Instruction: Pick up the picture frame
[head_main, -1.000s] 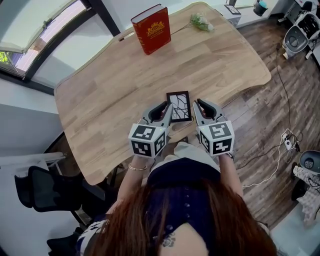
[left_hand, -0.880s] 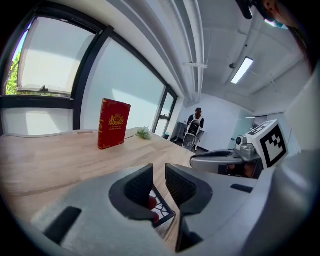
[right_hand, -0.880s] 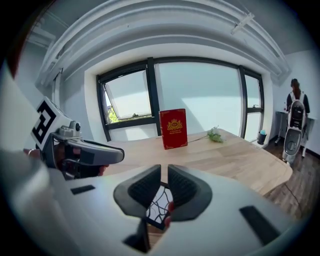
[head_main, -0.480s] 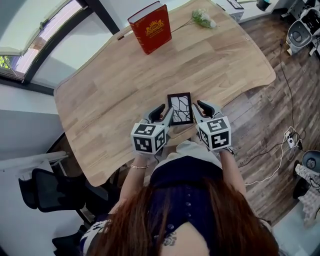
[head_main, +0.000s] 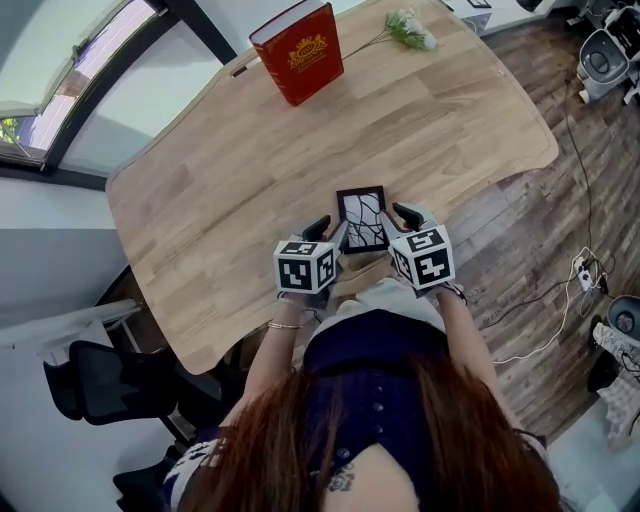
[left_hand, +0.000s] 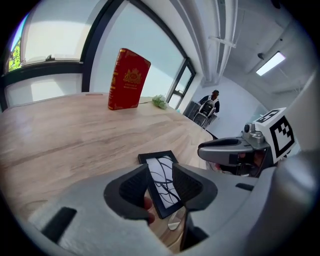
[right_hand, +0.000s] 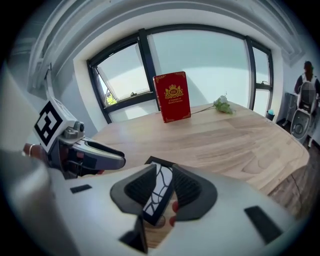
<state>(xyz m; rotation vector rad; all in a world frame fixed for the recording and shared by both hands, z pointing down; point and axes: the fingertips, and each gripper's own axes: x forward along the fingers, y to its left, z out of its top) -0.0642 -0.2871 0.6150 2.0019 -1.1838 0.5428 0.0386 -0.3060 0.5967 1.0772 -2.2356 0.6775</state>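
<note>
Two grippers sit low at the near edge of the wooden table (head_main: 230, 170) in the head view; my left gripper (head_main: 330, 231) and right gripper (head_main: 398, 219) flank the picture frame (head_main: 361, 218), which rests on the table close to that edge, well apart from the red book (head_main: 298, 52) standing at the far side; in the left gripper view the jaws have just been opening and stand wide, the frame showing in the gap between them, no pad pressing on it; in the right gripper view the jaws also stand apart, the frame tilted in their gap, and I see no pad clamping it.
</note>
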